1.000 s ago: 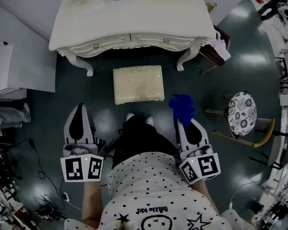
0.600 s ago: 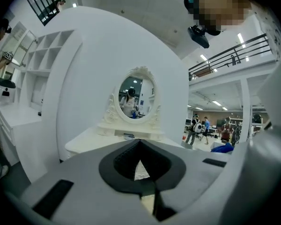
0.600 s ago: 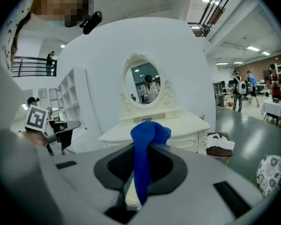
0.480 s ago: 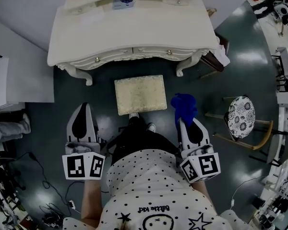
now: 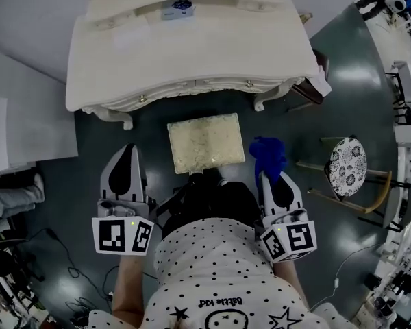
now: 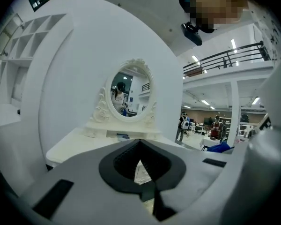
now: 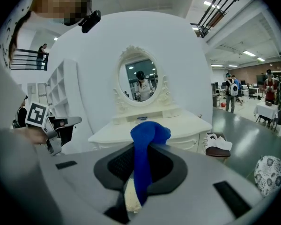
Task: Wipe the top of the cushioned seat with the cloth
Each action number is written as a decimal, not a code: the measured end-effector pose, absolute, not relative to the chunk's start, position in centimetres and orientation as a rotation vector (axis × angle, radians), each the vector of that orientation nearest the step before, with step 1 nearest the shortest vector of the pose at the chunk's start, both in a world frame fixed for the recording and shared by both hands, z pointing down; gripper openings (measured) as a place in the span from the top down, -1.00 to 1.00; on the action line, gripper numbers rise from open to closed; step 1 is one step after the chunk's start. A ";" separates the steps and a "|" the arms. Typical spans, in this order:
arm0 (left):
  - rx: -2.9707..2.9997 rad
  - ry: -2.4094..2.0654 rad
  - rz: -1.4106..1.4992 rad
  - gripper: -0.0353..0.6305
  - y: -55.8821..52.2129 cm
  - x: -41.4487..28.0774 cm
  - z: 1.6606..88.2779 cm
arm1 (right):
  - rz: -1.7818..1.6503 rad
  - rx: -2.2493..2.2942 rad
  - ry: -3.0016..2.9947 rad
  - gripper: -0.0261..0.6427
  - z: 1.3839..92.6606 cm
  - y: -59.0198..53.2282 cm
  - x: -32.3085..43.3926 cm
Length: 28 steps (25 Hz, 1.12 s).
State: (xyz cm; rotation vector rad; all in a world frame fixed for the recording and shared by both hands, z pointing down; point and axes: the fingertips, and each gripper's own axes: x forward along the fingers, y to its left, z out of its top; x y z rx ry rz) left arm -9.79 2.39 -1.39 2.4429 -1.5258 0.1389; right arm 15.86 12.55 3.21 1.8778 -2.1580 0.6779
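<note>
A cream cushioned seat [image 5: 205, 142] stands on the floor just in front of the person's feet, below the dressing table. My right gripper [image 5: 274, 177] is shut on a blue cloth [image 5: 267, 156], which bunches out past the jaws to the right of the seat; in the right gripper view the blue cloth [image 7: 145, 158] hangs between the jaws. My left gripper [image 5: 123, 166] is held left of the seat, its jaws closed together with nothing between them. Both grippers hover beside the seat, apart from it.
A white ornate dressing table [image 5: 185, 46] with an oval mirror [image 7: 139, 81] stands behind the seat. A round patterned stool [image 5: 346, 164] sits to the right. White furniture [image 5: 14, 125] is at the left, cables [image 5: 61, 252] on the dark floor lower left.
The view has shifted forward: the seat and table now sit lower and closer to the person. Both grippers kept their hold and their place beside the body.
</note>
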 end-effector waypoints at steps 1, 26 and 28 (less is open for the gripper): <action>2.444 -1.507 0.150 0.90 2.1 -9.8 -0.8 | 0.681 1.865 -2.148 0.74 3.7 12.2 15.6; 2.191 -1.276 0.354 0.90 1.3 -5.2 27.0 | 0.694 1.517 -1.865 0.74 44.1 -3.2 21.4; 2.188 -1.269 0.360 0.90 1.1 -5.1 28.2 | 0.692 1.518 -1.849 0.74 46.9 -3.7 21.6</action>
